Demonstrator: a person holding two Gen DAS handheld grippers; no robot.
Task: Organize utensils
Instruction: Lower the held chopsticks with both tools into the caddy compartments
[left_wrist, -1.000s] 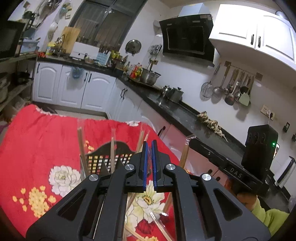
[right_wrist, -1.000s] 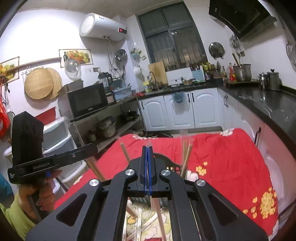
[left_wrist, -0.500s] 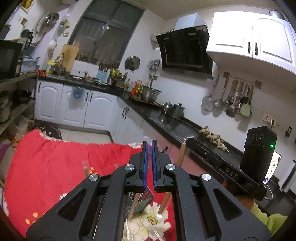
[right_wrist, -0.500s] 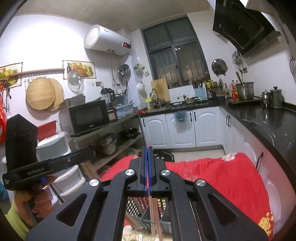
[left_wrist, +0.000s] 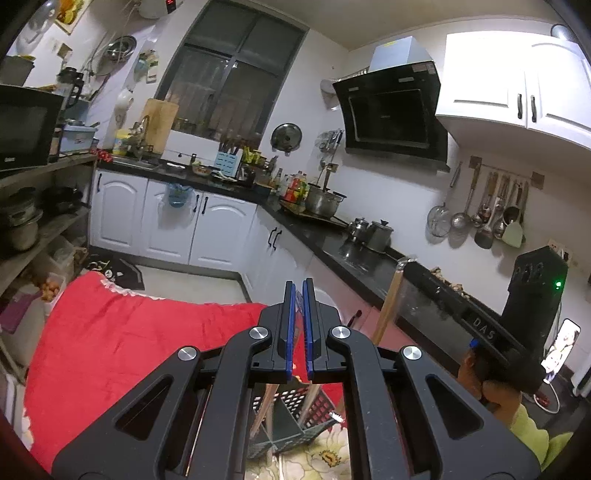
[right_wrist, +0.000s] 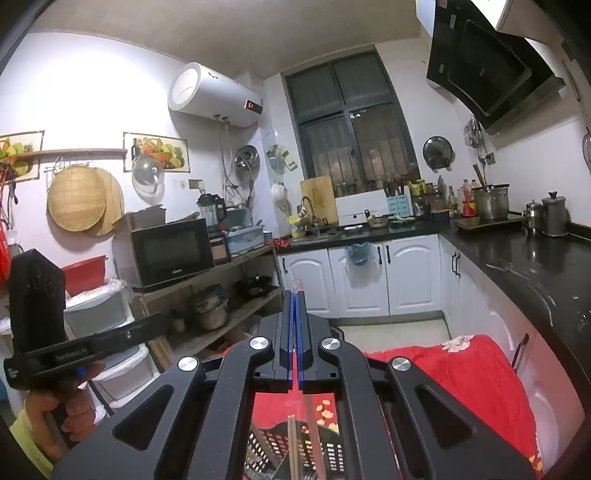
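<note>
Both grippers have lifted and tipped up from the red floral cloth (left_wrist: 110, 332), so each view now takes in more kitchen than table. The left gripper (left_wrist: 298, 291) and right gripper (right_wrist: 295, 301) are clenched on nothing. The chopsticks (right_wrist: 293, 443) stand in the black slotted basket (left_wrist: 295, 410) near the cloth's near edge, suggesting this round of sorting is done.

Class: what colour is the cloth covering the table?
Red with flowers, clearest in the left wrist view.
</note>
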